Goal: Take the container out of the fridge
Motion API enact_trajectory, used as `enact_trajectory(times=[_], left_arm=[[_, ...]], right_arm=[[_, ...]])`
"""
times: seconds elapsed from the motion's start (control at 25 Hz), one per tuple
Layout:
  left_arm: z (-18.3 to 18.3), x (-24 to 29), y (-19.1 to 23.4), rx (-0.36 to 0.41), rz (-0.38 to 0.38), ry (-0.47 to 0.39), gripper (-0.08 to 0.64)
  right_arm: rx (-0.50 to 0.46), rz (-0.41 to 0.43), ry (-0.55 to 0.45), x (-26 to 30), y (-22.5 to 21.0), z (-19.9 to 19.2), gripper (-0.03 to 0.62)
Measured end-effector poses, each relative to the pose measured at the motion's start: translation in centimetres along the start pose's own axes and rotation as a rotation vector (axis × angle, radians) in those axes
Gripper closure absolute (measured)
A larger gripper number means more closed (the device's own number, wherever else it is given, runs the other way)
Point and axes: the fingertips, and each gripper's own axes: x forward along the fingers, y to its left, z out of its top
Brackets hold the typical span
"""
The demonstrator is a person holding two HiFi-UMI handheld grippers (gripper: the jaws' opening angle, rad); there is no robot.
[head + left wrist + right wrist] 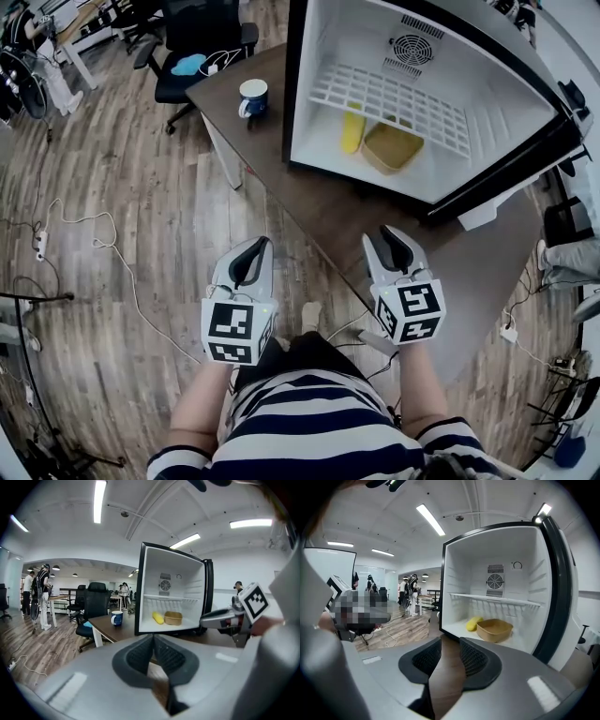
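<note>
A small fridge (302, 84) stands open on a brown table (319, 216). On its floor, under a white wire shelf (389, 98), sits a tan open container (392, 147) with a yellow object (352, 132) to its left. Both also show in the right gripper view, the container (494, 629) and the yellow object (473, 623). My left gripper (260, 246) hangs over the floor short of the table, its pads meeting at the tips (153, 638), empty. My right gripper (392, 234) is over the table's front edge, open (450, 641), nothing between its pads, well short of the fridge.
A blue-and-white mug (252, 97) stands on the table left of the fridge. A black office chair (197, 47) is behind the table's far corner. Cables (103, 234) trail over the wooden floor at left. People (40, 595) stand far off in the room.
</note>
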Motion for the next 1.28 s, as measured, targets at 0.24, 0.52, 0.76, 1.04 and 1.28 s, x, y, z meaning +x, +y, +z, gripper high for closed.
enact_trajectory(times=[0.24, 0.52, 0.76, 1.04, 1.28], left_arm=[[0.5, 3.5, -0.3, -0.002, 0.007, 0.012, 0.56], [0.7, 7.2, -0.4, 0.003, 0.019, 0.04, 0.56], [1.2, 10.1, -0.8, 0.01, 0.011, 0.054, 0.56], [0.8, 13.0, -1.1, 0.01, 0.01, 0.078, 0.56], [0.2, 14.1, -0.6, -0.013, 0.022, 0.1, 0.56]], right_arm=[[-0.067, -0.004, 0.005, 3.3, -3.4, 0.7, 0.477], [-0.149, -0.035, 0.014, 7.2, -7.9, 1.2, 0.476], [-0.217, -0.032, 0.019, 10.2, -10.1, 1.1, 0.468], [-0.296, -0.018, 0.041, 13.6, -12.0, 0.9, 0.468], [-0.435, 0.025, 0.115, 15.7, -12.0, -0.3, 0.459]])
